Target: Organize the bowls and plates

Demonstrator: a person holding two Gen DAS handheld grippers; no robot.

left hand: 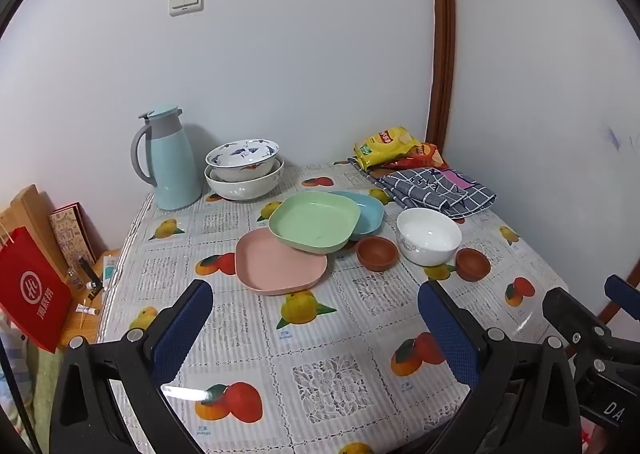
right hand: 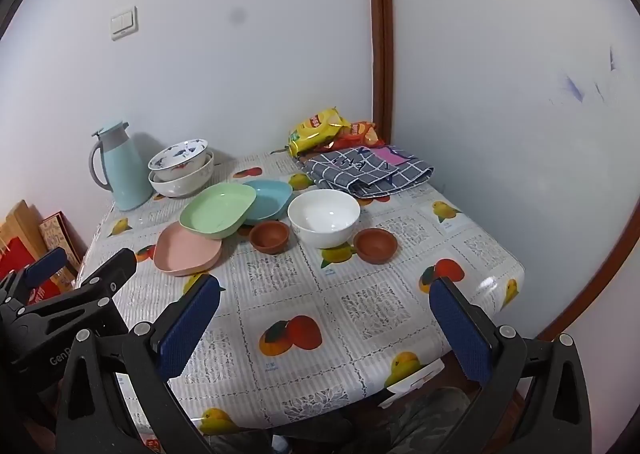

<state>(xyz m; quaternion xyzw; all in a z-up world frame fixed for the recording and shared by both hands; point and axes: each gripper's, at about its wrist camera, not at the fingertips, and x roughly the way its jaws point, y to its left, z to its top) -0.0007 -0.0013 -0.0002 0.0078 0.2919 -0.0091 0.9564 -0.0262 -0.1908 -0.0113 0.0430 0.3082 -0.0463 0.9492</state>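
Note:
A green plate (left hand: 314,221) (right hand: 218,209) leans across a pink plate (left hand: 280,266) (right hand: 186,250) and a blue plate (left hand: 366,209) (right hand: 268,193) at mid-table. Right of them stand a white bowl (left hand: 429,236) (right hand: 324,215) and two small brown bowls (left hand: 377,252) (left hand: 473,264) (right hand: 270,236) (right hand: 375,245). Two patterned bowls (left hand: 243,167) (right hand: 182,165) are nested at the back. My left gripper (left hand: 316,318) is open over the near tablecloth, nothing between its fingers. My right gripper (right hand: 326,310) is open too, short of the dishes.
A light blue thermos jug (left hand: 170,161) (right hand: 118,167) stands at the back left. Snack bags (left hand: 390,149) (right hand: 320,129) and a folded checked cloth (left hand: 436,187) (right hand: 368,169) lie at the back right by the wall. A red bag (left hand: 30,294) sits left of the table.

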